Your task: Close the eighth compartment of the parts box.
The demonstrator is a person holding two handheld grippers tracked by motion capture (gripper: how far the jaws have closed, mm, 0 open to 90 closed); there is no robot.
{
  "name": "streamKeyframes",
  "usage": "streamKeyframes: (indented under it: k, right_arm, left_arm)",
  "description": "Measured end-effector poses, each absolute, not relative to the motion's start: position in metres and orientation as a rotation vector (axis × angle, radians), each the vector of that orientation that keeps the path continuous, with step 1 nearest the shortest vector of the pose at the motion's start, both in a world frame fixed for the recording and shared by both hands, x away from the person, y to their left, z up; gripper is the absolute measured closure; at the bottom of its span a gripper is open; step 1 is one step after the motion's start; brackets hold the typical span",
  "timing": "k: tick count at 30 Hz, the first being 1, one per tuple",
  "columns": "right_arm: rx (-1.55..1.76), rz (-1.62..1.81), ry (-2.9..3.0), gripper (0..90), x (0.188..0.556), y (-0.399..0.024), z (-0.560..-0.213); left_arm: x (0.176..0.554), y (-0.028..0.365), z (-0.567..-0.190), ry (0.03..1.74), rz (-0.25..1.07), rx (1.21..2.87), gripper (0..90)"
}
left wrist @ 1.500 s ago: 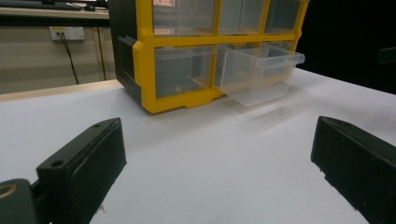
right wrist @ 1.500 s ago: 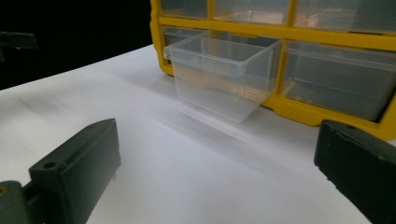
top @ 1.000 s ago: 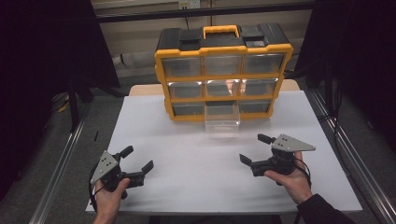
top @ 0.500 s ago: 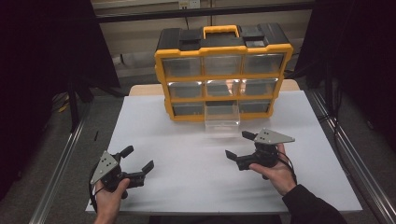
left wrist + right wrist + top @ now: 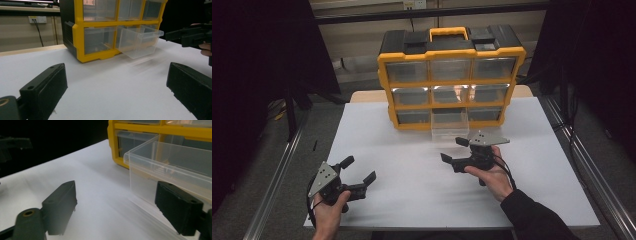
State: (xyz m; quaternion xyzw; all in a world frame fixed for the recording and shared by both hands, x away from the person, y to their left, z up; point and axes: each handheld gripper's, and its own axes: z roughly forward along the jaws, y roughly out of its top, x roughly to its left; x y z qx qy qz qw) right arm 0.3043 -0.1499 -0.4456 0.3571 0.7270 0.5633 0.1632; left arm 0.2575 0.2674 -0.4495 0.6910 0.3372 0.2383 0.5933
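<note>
A yellow and black drawer organizer point(image 5: 451, 75) stands at the back of the white table point(image 5: 412, 150). Its bottom middle clear drawer point(image 5: 450, 126) is pulled out and looks empty. My right gripper point(image 5: 453, 149) is open just in front of that drawer, pointing left, with nothing between its jaws. In the right gripper view the drawer point(image 5: 175, 162) sits close behind the right jaw, and the gripper point(image 5: 116, 192) is apart from it. My left gripper point(image 5: 359, 169) is open near the front left of the table. The left gripper view has the organizer point(image 5: 77, 37), the open drawer point(image 5: 140, 41) and the right gripper point(image 5: 190, 36) ahead.
The organizer's other drawers are pushed in. Metal rails point(image 5: 277, 175) run along both sides of the table, with dark floor beyond. Bare white tabletop lies between the two grippers and to the right of the right hand point(image 5: 492, 175).
My right gripper has moved left and toward the organizer, ending in front of the pulled-out drawer. The left gripper has stayed in place.
</note>
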Motion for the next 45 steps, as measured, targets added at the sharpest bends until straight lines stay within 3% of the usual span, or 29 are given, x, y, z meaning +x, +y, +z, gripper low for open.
streamKeyframes:
  k: [6, 14, 26, 31, 45]
  right_arm:
    - [1.038, 1.575, 2.056, 28.3, 0.310, -0.149, -0.450]
    - [1.011, 1.568, 2.069, 53.0, 0.311, -0.150, -0.452]
    - [0.966, 1.571, 2.092, 75.5, 0.311, -0.148, -0.454]
    - [0.941, 1.557, 2.084, 88.8, 0.310, -0.147, -0.451]
    - [0.953, 1.484, 2.103, 90.0, 0.327, -0.146, -0.457]
  left_arm:
    - [0.258, 0.269, -0.450, 0.782, 0.554, 1.614, 3.0]
    - [0.257, 0.267, -0.450, 0.786, 0.551, 1.606, 3.0]
    - [0.257, 0.267, -0.449, 0.793, 0.559, 1.608, 3.0]
    - [0.257, 0.267, -0.449, 0.786, 0.557, 1.609, 3.0]
    - [0.257, 0.267, -0.449, 0.790, 0.564, 1.608, 3.0]
